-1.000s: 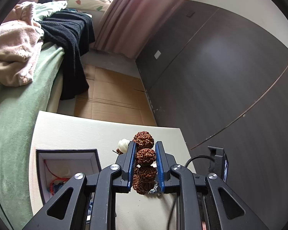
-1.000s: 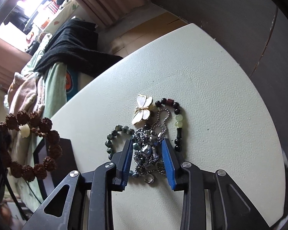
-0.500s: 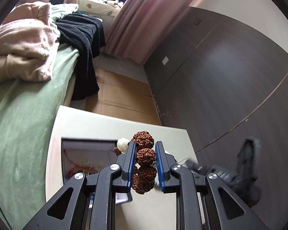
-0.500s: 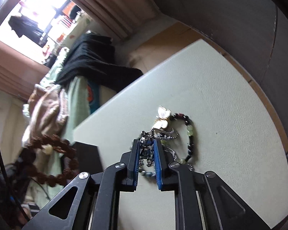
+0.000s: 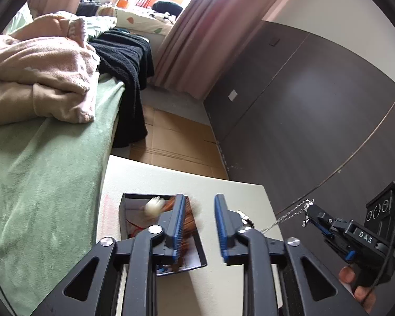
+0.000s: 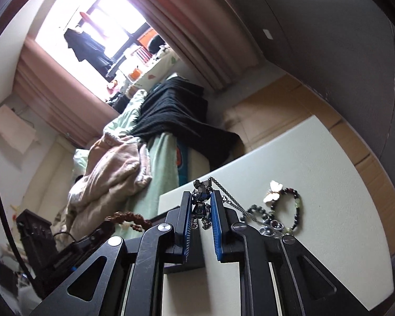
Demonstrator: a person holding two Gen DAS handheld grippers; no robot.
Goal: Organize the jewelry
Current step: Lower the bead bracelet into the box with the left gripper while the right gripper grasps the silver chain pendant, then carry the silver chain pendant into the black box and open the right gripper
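Observation:
My left gripper is open above the black jewelry box. The brown seed-bead bracelet with a white bead is blurred, dropping from the left finger into the box. It also shows in the right wrist view. My right gripper is shut on a silver robot pendant whose chain trails down to the table. It is lifted above the white table. The right gripper also shows in the left wrist view, with the chain hanging from it.
A butterfly charm, a dark bead bracelet and a green bead strand lie on the table to the right. A bed with green cover and blankets lies left. A dark wardrobe wall stands right.
My left gripper opened over the box and let the brown bracelet go. My right gripper lifted the pendant and chain off the pile.

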